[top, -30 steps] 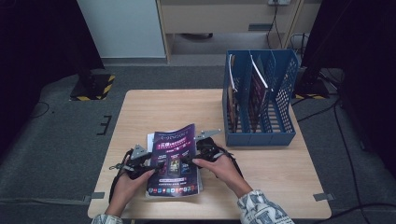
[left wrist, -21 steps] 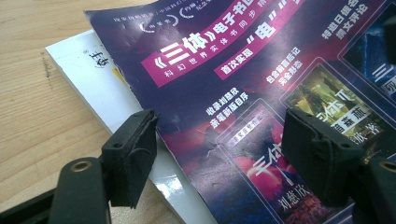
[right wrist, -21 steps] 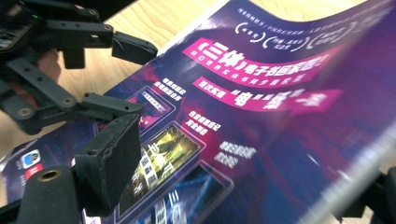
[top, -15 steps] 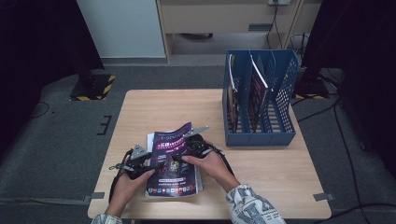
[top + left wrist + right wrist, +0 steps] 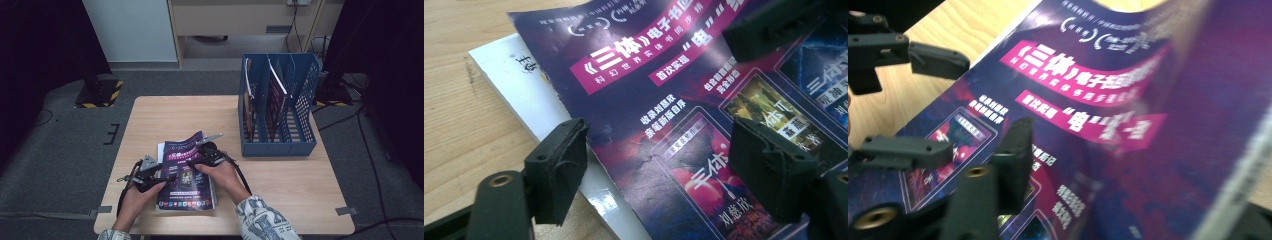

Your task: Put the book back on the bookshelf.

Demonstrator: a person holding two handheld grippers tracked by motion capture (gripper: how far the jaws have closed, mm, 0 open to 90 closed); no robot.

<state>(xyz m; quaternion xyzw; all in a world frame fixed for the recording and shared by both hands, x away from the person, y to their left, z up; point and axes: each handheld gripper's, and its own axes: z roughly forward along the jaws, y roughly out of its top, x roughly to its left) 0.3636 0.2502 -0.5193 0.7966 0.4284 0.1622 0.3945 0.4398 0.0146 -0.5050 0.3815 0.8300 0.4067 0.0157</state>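
As its fingers closed, right gripper (image 5: 204, 159) lifted magazine (image 5: 186, 170).

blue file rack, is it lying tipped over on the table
No, in the high view the blue file rack stands upright at the table's far right, with magazines upright in its slots.

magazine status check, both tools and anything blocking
Left tool open over the magazine. Right tool just closing, cover edge lifting between its jaws. White book underneath; nothing blocking.
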